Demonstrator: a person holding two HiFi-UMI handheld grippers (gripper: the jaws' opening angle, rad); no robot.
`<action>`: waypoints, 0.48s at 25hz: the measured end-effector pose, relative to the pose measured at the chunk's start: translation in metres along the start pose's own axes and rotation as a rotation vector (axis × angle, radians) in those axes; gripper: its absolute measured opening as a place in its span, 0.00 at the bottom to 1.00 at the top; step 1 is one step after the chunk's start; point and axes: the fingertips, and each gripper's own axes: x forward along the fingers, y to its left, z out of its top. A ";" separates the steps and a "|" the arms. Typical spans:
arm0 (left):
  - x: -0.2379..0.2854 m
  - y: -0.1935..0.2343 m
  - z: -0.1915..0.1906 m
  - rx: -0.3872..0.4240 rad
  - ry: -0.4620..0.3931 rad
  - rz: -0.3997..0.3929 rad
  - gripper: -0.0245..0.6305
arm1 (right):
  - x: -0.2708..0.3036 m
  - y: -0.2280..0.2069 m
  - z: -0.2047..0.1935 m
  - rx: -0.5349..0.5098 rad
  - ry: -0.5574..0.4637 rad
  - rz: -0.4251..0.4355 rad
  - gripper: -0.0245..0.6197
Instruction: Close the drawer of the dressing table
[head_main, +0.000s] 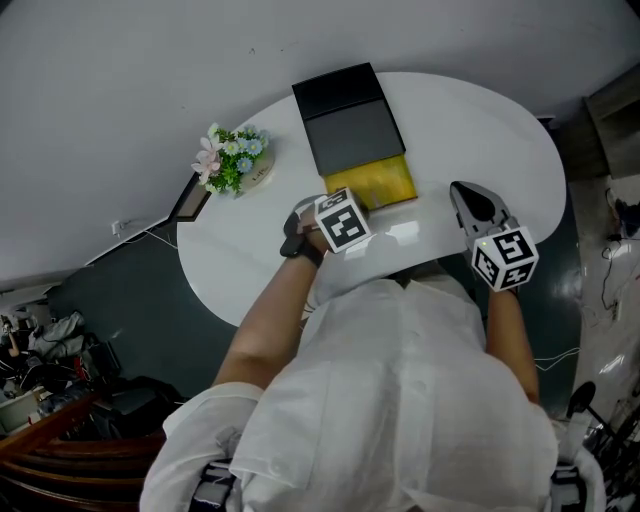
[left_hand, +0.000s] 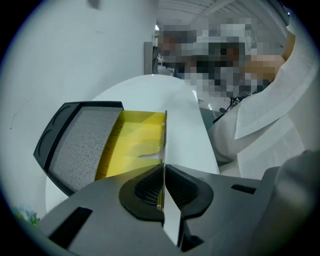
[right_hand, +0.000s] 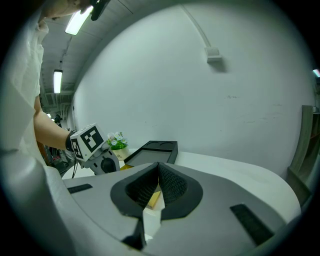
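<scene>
Drawer open on white dressing table

Seen from above, oval dressing table against a grey wall. Far left, small pot of flowers near the table edge. Centre, flat black box with the yellow drawer slid out toward the person. At the drawer's near left corner, left gripper pointing steeply down, jaws closed on the drawer's thin front wall. Well apart to the right, right gripper over bare tabletop, jaws together with nothing between them. Below, two white-sleeved arms.
</scene>
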 end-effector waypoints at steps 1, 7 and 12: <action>0.001 0.002 0.000 -0.003 0.000 0.000 0.08 | 0.000 0.000 0.000 0.000 0.001 -0.001 0.05; 0.009 0.009 -0.003 0.001 0.012 0.002 0.08 | 0.001 -0.002 0.000 0.000 0.006 -0.005 0.05; 0.004 0.023 -0.001 -0.024 -0.004 0.034 0.08 | -0.001 -0.005 -0.002 0.004 0.010 -0.014 0.05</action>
